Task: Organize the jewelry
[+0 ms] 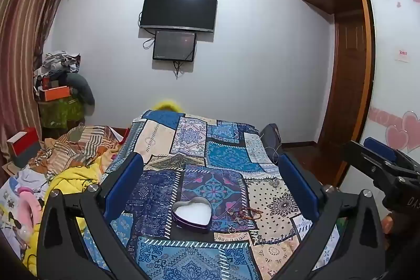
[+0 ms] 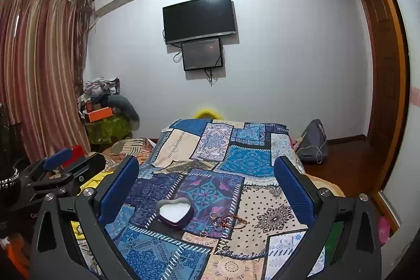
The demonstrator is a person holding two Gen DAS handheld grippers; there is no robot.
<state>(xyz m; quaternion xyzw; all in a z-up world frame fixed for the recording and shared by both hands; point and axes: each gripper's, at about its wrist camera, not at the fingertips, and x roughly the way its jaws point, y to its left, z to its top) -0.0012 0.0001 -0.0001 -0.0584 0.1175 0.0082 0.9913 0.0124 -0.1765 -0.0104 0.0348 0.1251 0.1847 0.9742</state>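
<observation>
A heart-shaped purple tin (image 1: 192, 214) with a white lining sits open on the patchwork bedspread (image 1: 225, 156). It also shows in the right wrist view (image 2: 175, 211). Right of it lie several loose pieces of jewelry (image 1: 242, 215): rings, a reddish beaded bracelet and thin chains, also in the right wrist view (image 2: 223, 222). My left gripper (image 1: 210, 169) is open and empty, held above the tin. My right gripper (image 2: 206, 171) is open and empty above the same spot. Each gripper shows at the edge of the other's view: the right one (image 1: 380, 159), the left one (image 2: 65, 162).
Crumpled yellow and striped blankets (image 1: 76, 156) lie on the bed's left. A cluttered stand with an orange box (image 1: 56, 93) is in the far left corner by the curtain (image 1: 23, 38). A grey bag (image 2: 313, 142) sits on the floor at right, near the wooden wardrobe (image 1: 349, 85).
</observation>
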